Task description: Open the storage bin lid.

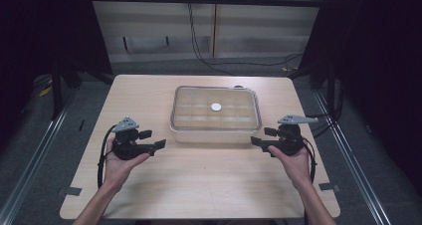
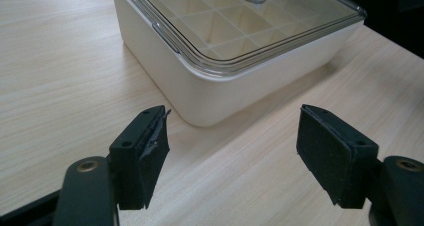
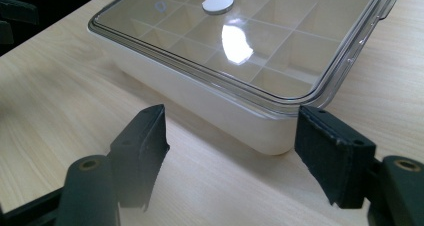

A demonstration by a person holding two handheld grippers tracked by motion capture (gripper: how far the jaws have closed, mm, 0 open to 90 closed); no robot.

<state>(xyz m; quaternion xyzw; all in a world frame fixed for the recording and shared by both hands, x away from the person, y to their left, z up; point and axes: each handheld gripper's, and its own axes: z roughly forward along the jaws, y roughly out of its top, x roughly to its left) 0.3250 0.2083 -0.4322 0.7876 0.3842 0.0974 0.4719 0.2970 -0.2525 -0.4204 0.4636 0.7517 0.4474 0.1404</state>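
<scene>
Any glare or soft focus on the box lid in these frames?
Right gripper view: a bright white glare patch sits on the clear lid, just below the round knob. Left gripper view: lid glare-free, far edge slightly soft. High view: dark surroundings, box evenly lit.

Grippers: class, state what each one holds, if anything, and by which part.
Nothing is held. The left gripper and right gripper are open, each short of the lidded box.
</scene>
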